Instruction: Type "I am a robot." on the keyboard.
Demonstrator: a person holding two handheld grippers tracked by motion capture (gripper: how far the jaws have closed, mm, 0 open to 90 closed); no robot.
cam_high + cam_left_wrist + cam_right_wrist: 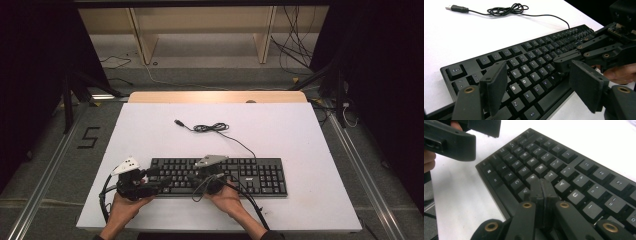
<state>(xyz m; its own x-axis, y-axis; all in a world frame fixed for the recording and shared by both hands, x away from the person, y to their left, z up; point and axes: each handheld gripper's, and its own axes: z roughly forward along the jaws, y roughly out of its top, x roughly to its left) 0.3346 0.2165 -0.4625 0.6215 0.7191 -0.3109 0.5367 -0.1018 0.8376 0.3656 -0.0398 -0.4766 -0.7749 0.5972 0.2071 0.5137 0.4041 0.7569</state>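
Observation:
A black keyboard [250, 175] lies near the front edge of the white table [300, 130]. Its cable [212, 128] runs back to a small coil and a loose USB plug [178, 122]. My left gripper [161, 183] hovers at the keyboard's left end. It is open, with the letter keys [529, 62] showing between its wide-set pads [495, 83]. My right gripper [196, 178] is over the middle letter rows and is shut, with nothing between its pads. Its tips [543, 187] point down at the keys around G and H [574, 170]. I cannot tell whether they touch a key.
A hand holds each gripper from the table's near edge. Bare white tabletop lies behind and to the right of the keyboard. The coiled cable [506, 8] and plug [457, 8] lie on it behind the keyboard. A wooden strip [217, 97] edges the far side, with a shelf frame beyond.

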